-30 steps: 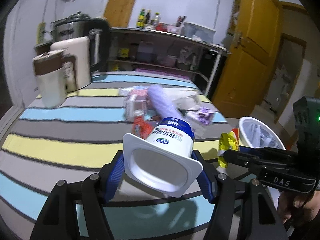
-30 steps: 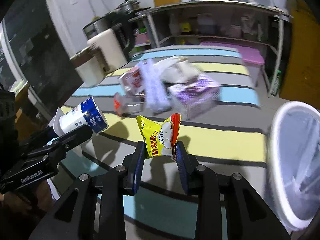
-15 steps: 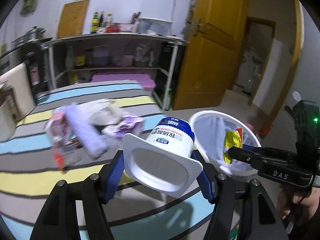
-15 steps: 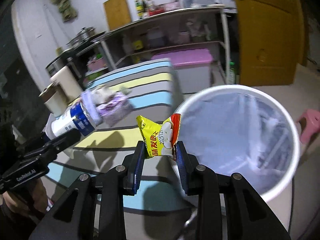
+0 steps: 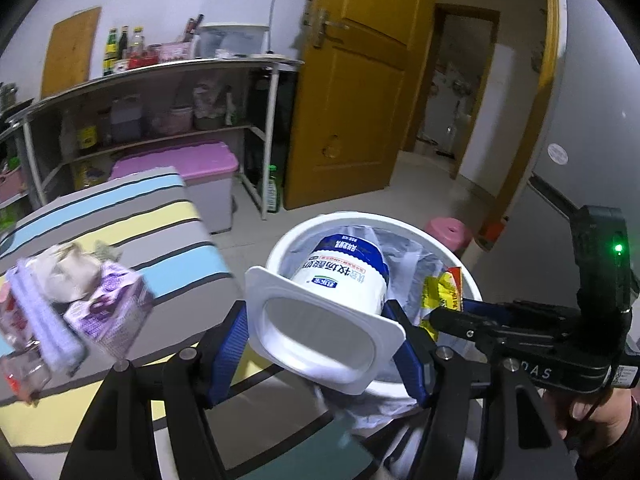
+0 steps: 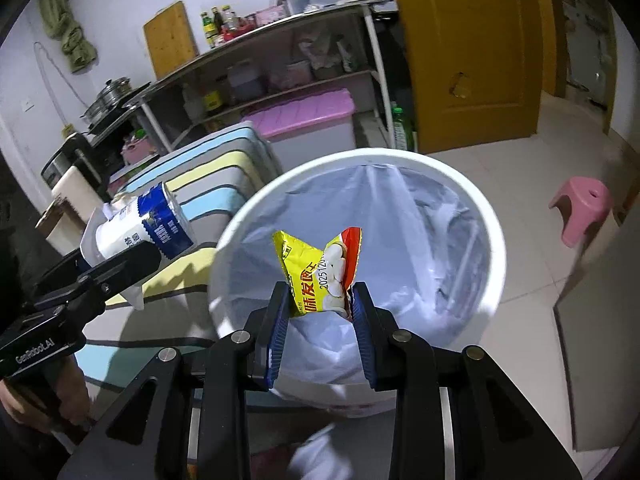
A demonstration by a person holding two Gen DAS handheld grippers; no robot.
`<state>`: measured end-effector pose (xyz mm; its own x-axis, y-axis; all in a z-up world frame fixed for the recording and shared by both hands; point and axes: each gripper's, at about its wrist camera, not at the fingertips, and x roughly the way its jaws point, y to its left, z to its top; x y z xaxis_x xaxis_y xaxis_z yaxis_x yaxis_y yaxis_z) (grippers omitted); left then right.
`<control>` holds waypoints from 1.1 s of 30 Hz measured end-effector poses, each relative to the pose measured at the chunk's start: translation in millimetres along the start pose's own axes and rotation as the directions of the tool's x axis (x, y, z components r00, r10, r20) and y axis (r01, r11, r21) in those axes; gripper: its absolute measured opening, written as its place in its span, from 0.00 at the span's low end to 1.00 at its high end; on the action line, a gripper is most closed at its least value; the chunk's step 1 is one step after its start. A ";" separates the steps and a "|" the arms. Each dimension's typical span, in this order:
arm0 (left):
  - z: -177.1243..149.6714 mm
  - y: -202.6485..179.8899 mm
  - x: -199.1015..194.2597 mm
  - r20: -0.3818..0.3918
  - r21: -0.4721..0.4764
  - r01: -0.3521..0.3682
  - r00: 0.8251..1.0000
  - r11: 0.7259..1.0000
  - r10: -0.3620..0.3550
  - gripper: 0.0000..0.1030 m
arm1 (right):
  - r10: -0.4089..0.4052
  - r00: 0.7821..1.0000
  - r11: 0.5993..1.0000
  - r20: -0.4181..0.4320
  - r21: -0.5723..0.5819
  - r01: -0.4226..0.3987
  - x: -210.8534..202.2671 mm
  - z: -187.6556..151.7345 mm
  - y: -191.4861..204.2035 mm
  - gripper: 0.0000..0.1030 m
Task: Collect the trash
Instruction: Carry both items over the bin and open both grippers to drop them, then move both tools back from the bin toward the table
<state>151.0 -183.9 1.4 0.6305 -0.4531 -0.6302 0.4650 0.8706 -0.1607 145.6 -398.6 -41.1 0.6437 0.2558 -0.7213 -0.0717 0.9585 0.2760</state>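
Gripping yogurt cup [image 5: 344, 280], wrapper [image 6: 320, 276], seemingly above bin [image 6: 248, 224].

Dim, bluish, fisheye-warped, edges motion-blurred

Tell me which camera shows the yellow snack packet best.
The right wrist view: the yellow snack packet sits centre frame, gripped between the right gripper fingers over the white bin, its print facing the lens. The left wrist view shows only a crumpled sliver of it at the gripper's tip.
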 end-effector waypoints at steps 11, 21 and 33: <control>3.6 -10.9 28.4 -0.046 0.018 0.056 0.997 0.998 -0.055 0.66 | -0.005 1.000 0.999 0.002 0.039 0.005 4.9 3.6 -23.6 0.46; 1.6 -1.0 29.4 -0.052 -0.021 0.058 0.997 0.998 -0.059 0.66 | 0.005 1.000 0.999 0.028 0.045 -0.007 3.4 3.2 -24.2 0.46; -0.6 7.9 14.1 -0.013 -0.050 0.049 0.999 0.998 -0.050 0.79 | 0.027 0.998 0.998 0.054 0.057 -0.030 -1.2 1.6 -26.0 0.46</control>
<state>163.2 -183.3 -9.2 0.5987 -0.4935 -0.6309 0.4639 0.8557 -0.2291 147.9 -424.0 -46.5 0.6817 0.2742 -0.6783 -0.0471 0.9416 0.3333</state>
